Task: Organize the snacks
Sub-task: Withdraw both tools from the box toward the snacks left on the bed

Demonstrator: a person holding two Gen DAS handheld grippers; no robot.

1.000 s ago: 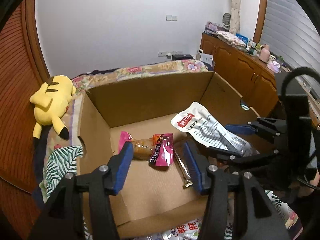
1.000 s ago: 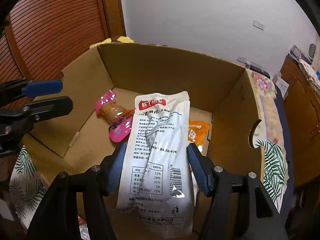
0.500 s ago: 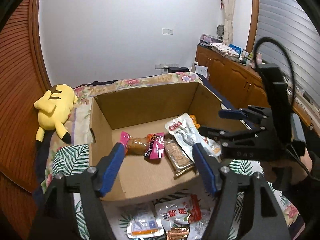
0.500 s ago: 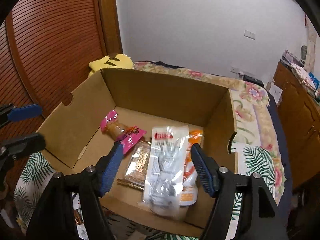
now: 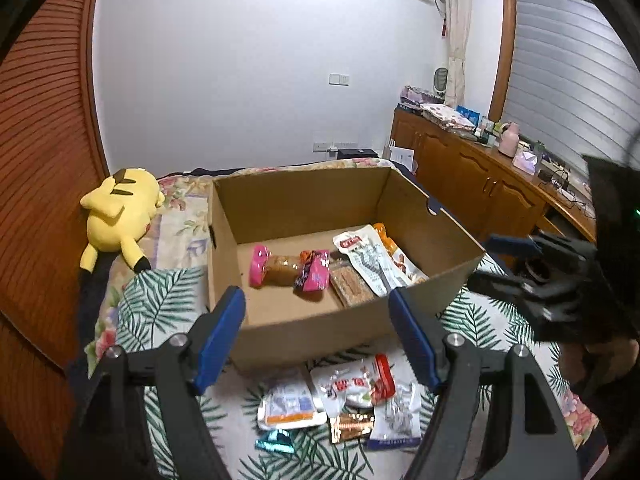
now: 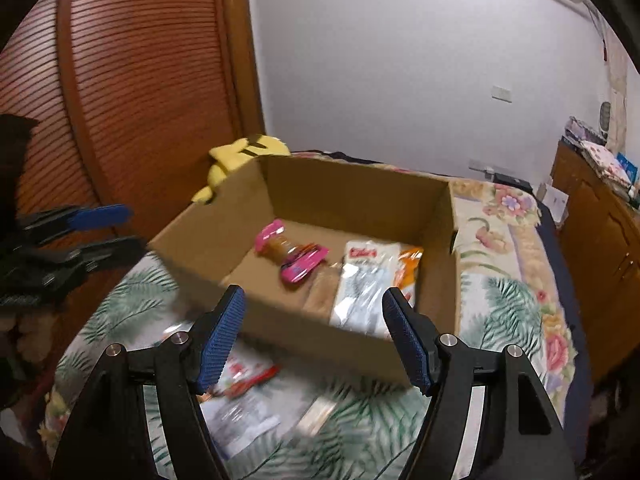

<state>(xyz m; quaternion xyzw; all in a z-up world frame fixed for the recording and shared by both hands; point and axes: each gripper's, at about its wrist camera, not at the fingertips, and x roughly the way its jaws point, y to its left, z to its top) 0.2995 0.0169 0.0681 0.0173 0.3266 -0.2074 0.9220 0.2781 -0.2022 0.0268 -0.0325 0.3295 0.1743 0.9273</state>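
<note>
An open cardboard box (image 5: 448, 240) (image 6: 200, 248) stands on the bed. Inside lie a pink-wrapped snack (image 5: 286, 268) (image 6: 292, 256), a brown bar (image 5: 352, 284), a white pouch (image 5: 368, 260) (image 6: 364, 284) and an orange pack (image 5: 394, 254) (image 6: 410, 270). Several loose snack packs (image 5: 344, 396) (image 6: 244, 400) lie on the bedspread in front of the box. My left gripper (image 5: 318, 334) hangs open and empty above the box's near wall. My right gripper (image 6: 314, 334) is likewise open and empty, and it shows at the right of the left wrist view (image 5: 504, 260).
A yellow plush toy (image 5: 118, 208) (image 6: 240, 156) lies left of the box by the wooden slatted wall (image 5: 36, 160). Wooden cabinets (image 5: 480, 188) with clutter on top run along the right. The leaf-patterned bedspread (image 6: 500, 312) surrounds the box.
The right gripper let go of the white pouch, which now lies in the box. Both grippers opened wider and drew back and up, so the packs in front of the box came into view.
</note>
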